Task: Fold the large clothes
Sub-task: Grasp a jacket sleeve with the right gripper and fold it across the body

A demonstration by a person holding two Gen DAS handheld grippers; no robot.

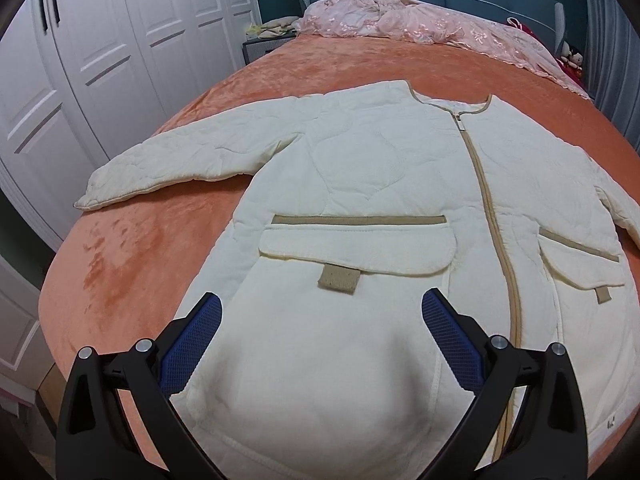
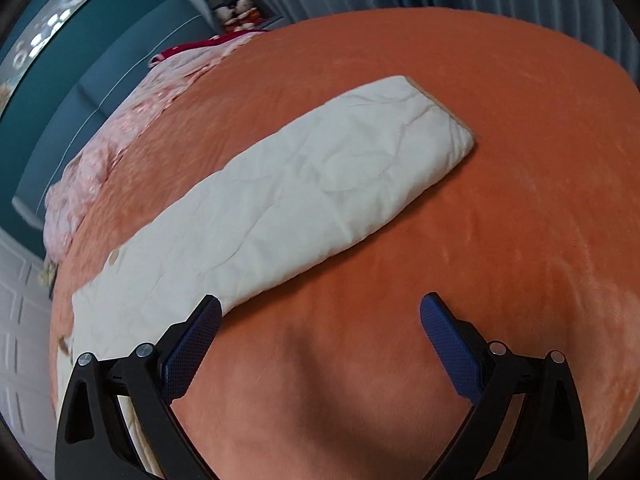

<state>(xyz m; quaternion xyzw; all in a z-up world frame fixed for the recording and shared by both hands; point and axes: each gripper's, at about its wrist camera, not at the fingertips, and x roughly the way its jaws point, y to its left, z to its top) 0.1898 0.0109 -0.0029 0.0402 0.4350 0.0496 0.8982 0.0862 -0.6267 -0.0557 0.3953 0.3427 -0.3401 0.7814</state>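
Two blue fingers of the left gripper stand wide apart over the white jacket, which lies flat on the orange bed. From the right wrist, the right gripper is spread wide too, above bare blanket beside one sleeve stretching toward the bed's far edge.

- The jacket was matt, quilted cream cloth with tan woven trim.
- The bedspread looked plush and velvety.
- Both grippers' pads were blue textured rubber on matt black plastic.
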